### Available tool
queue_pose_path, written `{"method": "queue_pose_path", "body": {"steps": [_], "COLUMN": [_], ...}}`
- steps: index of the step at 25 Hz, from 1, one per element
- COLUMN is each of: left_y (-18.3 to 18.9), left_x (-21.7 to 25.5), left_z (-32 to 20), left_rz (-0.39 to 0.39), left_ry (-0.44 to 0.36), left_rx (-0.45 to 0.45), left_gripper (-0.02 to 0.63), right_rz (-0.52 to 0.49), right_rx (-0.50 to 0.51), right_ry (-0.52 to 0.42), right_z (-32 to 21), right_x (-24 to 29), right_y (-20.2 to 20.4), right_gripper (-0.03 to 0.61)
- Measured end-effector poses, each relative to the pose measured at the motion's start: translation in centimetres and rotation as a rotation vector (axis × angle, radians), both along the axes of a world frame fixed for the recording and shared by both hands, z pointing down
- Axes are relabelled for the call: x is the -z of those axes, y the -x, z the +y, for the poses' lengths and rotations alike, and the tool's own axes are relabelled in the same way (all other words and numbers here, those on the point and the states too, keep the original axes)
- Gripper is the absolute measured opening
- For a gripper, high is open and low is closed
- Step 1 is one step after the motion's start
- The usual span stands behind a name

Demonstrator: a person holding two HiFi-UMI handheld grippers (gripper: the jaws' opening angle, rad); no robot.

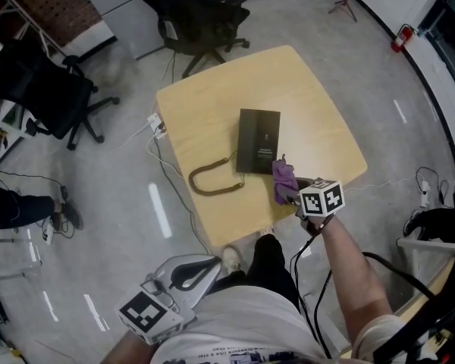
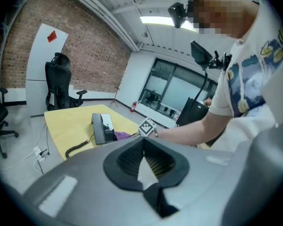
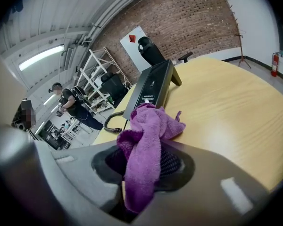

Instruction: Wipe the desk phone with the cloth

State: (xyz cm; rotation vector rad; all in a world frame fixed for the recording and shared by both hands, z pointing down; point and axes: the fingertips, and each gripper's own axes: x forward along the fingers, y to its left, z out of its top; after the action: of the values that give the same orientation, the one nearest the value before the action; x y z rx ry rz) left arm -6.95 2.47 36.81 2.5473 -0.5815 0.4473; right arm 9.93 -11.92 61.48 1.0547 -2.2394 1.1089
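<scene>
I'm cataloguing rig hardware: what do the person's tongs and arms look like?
Both the left tongs and right tongs are grey moulded shells with black ribbed pads, each carrying a white cube with black square markers. A black cable trails from the right one. The person wears a white printed short-sleeved T-shirt.

One phone [image 1: 258, 140], one cloth [image 1: 283, 179], one table [image 1: 212, 112], two chairs [image 1: 201, 14] [image 1: 49, 93], two grippers [image 1: 201, 268] [image 1: 292, 193]

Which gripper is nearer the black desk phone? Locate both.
Right. The right gripper, clamping the purple cloth, is beside the black desk phone; the left gripper hangs off the wooden table by the person's waist.
</scene>
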Motion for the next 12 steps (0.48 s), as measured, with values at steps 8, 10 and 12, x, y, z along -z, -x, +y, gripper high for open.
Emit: {"method": "queue_pose_path", "body": {"steps": [8, 10, 12], "left_y": [2.2, 2.0, 1.7], "left_x": [-1.3, -0.9, -0.4], "left_z": [1.8, 2.0, 2.3], "left_rz": [0.012, 0.019, 0.027], "left_ry": [-0.032, -0.017, -0.006], "left_rx": [0.002, 0.004, 0.007], "left_gripper": [0.004, 0.004, 0.004], "right_rz": [-0.049, -0.058, -0.061], "right_rx": [0.087, 0.124, 0.146], "right_ry": [-0.024, -0.026, -0.03], "right_z": [4.1, 4.4, 4.1], "right_x": [2.5, 2.4, 2.1], "right_y": [5.9, 7.6, 8.8], "right_gripper": [0.12, 0.12, 0.121]}}
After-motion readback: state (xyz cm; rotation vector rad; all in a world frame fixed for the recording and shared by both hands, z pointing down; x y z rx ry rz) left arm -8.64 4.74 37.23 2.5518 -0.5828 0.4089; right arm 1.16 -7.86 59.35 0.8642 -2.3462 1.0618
